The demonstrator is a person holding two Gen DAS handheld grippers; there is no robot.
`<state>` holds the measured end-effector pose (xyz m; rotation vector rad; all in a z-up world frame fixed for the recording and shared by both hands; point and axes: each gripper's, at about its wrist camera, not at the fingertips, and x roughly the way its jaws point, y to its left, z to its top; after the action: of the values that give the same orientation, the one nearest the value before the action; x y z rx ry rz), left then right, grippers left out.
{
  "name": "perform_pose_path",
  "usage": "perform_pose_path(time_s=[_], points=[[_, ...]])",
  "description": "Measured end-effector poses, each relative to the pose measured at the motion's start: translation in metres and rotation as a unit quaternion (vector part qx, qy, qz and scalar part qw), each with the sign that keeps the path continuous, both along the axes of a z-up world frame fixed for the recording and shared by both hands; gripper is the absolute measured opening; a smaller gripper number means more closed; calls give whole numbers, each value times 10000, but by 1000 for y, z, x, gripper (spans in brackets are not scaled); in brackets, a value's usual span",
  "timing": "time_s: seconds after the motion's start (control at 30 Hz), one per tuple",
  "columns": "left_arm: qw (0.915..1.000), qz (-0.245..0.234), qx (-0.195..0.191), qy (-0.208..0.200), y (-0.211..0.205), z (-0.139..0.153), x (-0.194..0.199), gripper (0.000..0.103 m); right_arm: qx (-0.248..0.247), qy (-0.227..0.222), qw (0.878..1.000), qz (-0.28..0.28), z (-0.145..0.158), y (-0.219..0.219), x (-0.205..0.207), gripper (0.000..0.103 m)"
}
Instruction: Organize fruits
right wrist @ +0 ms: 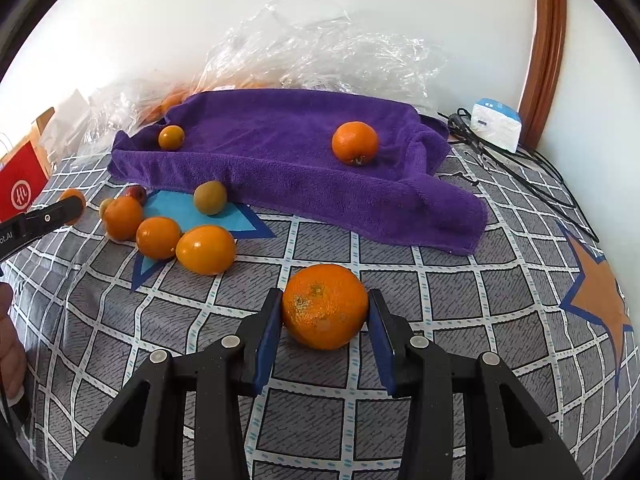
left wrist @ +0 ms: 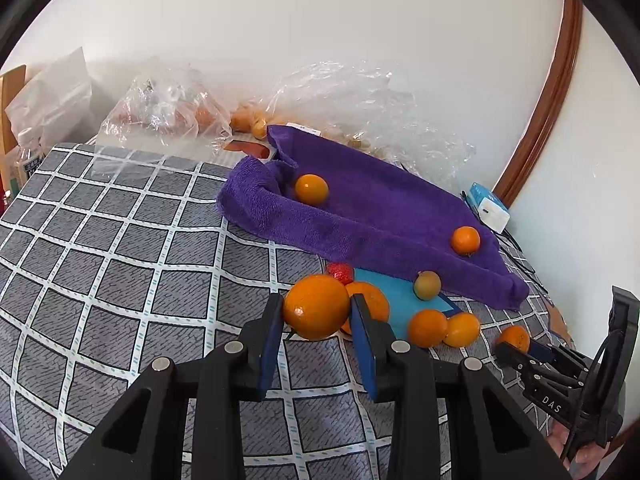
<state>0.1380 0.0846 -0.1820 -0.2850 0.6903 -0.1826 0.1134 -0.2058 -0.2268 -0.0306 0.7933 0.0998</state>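
- Fruits lie in three places on the checked cloth (right wrist: 320, 420): two oranges on the purple towel (right wrist: 280, 160), a loose cluster beside the towel's near edge, and one in each claw.
- Towel, the likely collecting spot: from the right claw (right wrist: 325, 322) it lies at 12 o'clock, near; from the left claw (left wrist: 316, 312) at 1 o'clock, its near edge just beyond the cluster.
- Right claw: pads on both sides of a rough-skinned orange (right wrist: 325, 306), left pad touching, right pad at the skin or a hair off; judged pinching. The orange sits low over the cloth; whether it is lifted cannot be told.
- Left claw: pinching a smooth orange (left wrist: 316, 307), both pads against it, fingers pointing to 12 o'clock and level with the table.
- Cluster at the left claw's 1 to 2 o'clock: an orange (left wrist: 370, 300) just behind the held one, two more (left wrist: 427, 328) (left wrist: 462, 329) touching each other, a greenish fruit (left wrist: 427, 285) on the blue patch (left wrist: 400, 300), and a red fruit (left wrist: 341, 273) by the towel's hem.
- Oranges on the towel: one (right wrist: 355, 143) at the right claw's 12 o'clock, one (right wrist: 171, 137) far at 11 o'clock.
- Judgement: each claw's next move is a short forward carry onto the towel; the left must clear the cluster ahead.
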Motion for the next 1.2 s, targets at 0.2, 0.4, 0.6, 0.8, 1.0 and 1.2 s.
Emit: perform_pose_path(time_s=[0.2,0.4,0.6,0.8,1.0,1.2], points=[[9999,-24,35,-105,-2,3,-3,32,20,7,10000,79,0,2,0,41],[9999,-41,51,-148,-2,4,-5,32,251,-115,9996,36,3,-5,-3,41],[9999,-58,52,-110,-3,4,-2,32,319,-125,9994,14,4,-7,-3,42],[9998,-53,56,-195,-2,7,-5,32,351,-166,9992,30,5,-7,-5,42],[9998,63,-39,-206,4,7,-5,32,464,-180,9988,17,5,-10,-5,42],[9993,171,-218,-254,11,10,-5,32,619,-241,9978,37,6,-14,-7,42]])
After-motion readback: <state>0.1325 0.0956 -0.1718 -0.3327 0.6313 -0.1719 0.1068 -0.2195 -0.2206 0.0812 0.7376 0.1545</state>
